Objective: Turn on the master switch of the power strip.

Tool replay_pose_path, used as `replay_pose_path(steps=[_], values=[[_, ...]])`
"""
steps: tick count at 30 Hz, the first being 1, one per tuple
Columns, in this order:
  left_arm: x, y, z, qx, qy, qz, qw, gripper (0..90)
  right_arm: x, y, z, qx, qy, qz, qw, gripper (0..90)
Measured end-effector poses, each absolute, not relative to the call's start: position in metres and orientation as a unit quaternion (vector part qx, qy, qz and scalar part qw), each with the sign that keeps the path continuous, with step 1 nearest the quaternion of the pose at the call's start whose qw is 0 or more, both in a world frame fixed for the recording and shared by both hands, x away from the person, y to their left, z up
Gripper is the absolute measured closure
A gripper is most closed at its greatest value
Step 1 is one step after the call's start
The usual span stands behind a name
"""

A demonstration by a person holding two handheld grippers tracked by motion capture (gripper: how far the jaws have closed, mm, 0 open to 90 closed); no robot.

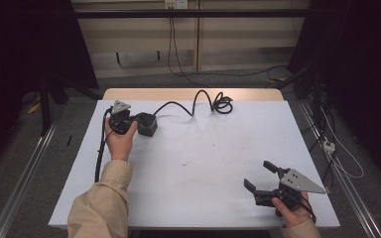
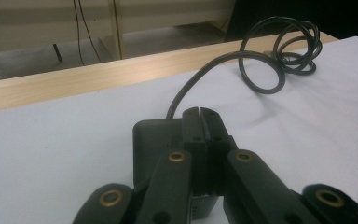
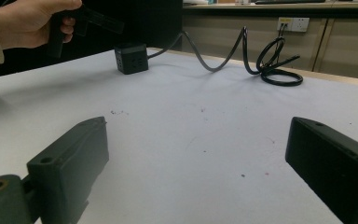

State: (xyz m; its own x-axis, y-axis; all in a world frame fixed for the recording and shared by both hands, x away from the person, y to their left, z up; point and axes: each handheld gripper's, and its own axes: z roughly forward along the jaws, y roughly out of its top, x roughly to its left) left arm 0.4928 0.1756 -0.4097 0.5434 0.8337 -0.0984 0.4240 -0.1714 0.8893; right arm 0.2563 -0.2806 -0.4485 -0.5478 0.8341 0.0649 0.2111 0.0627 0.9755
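Left tool (image 2: 199, 114), jaws clenched together with nothing between them, hovers over the black cube power socket (image 1: 147, 124) at the white tabletop's (image 1: 203, 163) far left, its cable (image 1: 198, 101) coiling away; right tool (image 1: 259, 174) rests released near the front right edge

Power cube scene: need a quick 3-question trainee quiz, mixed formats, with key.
1. True or false: the left gripper has its jaws wide open above the black power cube.
2. Multiple choice: where does the coiled end of the cube's cable lie? A) at the table's far edge, B) beside the right gripper, C) on the floor.
3. Fill in: the right gripper's jaws are ____ with nothing between them, over the white table top.

Key: 1 false, the jaws are shut together right at the cube. 2 A. 3 open.
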Motion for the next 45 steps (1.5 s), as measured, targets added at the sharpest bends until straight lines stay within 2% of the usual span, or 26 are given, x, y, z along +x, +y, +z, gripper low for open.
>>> replay_pose_path(steps=[45], values=[[0.4986,0.1759,-0.4186,0.738,0.438,0.210,0.468,90.0,0.2558,-0.2807,-0.4483,0.388,0.675,0.564,0.277,5.4]])
